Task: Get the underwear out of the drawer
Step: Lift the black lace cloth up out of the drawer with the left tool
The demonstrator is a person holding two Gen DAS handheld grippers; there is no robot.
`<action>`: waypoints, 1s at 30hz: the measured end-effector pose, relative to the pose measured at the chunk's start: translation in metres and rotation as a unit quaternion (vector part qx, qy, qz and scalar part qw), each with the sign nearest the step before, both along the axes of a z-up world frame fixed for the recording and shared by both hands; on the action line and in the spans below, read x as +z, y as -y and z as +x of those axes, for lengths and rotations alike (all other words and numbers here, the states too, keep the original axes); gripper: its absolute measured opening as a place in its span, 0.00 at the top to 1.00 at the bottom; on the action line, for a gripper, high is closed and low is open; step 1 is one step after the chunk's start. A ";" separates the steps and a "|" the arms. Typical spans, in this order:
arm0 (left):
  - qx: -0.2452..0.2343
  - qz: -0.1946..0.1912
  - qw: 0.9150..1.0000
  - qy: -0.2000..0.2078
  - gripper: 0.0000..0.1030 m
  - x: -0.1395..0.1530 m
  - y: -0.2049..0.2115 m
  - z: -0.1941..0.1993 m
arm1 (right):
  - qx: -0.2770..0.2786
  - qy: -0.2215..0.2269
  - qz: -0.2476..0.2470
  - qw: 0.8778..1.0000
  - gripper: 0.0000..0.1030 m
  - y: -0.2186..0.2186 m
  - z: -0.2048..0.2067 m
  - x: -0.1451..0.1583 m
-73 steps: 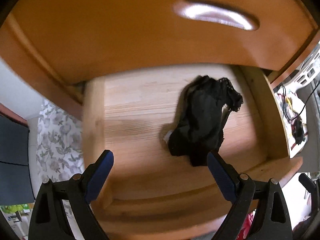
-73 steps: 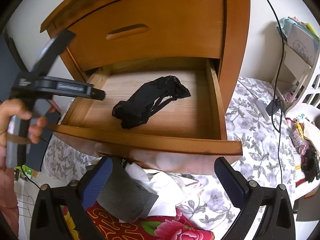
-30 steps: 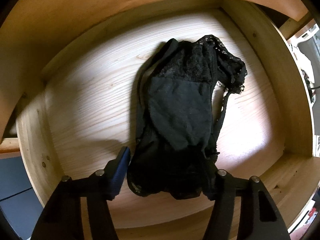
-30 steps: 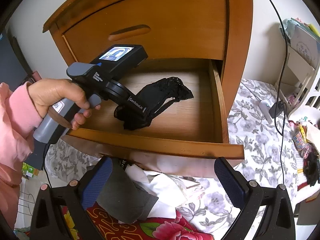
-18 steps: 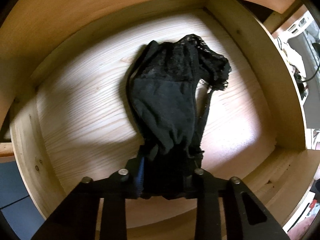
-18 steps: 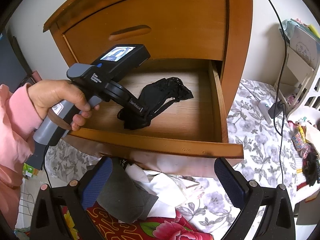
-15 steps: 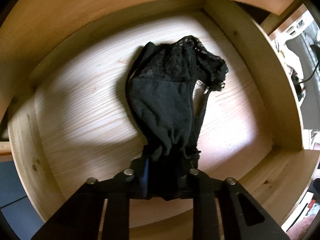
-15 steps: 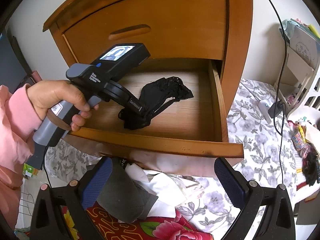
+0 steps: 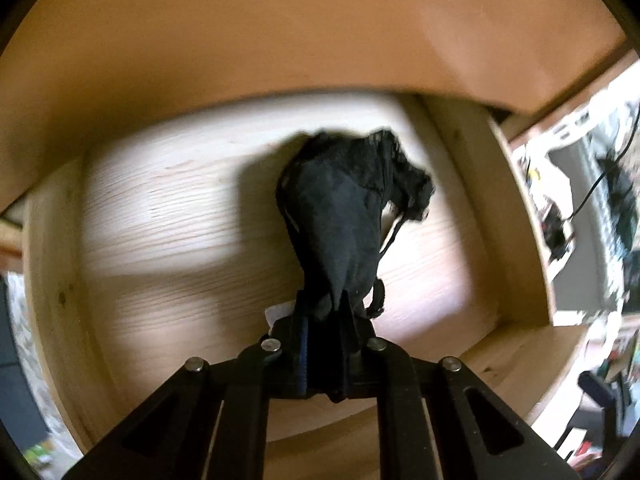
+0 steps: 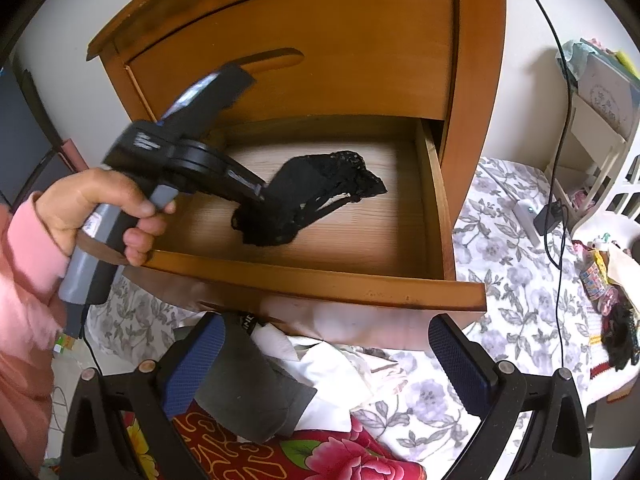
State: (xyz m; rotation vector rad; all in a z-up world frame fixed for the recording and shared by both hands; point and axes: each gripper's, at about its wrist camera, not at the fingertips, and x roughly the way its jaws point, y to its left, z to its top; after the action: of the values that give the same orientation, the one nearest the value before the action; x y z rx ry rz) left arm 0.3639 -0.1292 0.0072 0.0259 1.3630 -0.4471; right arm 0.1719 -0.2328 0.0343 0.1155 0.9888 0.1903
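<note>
Your left gripper [image 9: 324, 320] has just been closing and now pinches the near end of the underwear [image 9: 344, 216] at frame centre, the rest trailing toward the drawer [image 10: 320, 276] floor, so one bunched edge carries the whole piece. It is still inside the drawer. Your right gripper [image 10: 326, 364] stands wide and empty at the bottom of its view, back from the drawer front, probably to leave the way out clear
</note>
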 end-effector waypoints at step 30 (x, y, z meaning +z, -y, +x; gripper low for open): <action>0.141 -0.134 0.953 0.234 0.89 0.121 -0.105 -0.112 | 0.002 0.016 -0.010 1.000 0.00 -0.014 -0.018 0.020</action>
State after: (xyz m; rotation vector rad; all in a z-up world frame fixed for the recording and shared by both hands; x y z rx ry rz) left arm 0.2522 -0.0239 0.1281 -0.2682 0.8156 -0.3524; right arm 0.1543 -0.2187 0.0541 0.0926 0.9582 0.1847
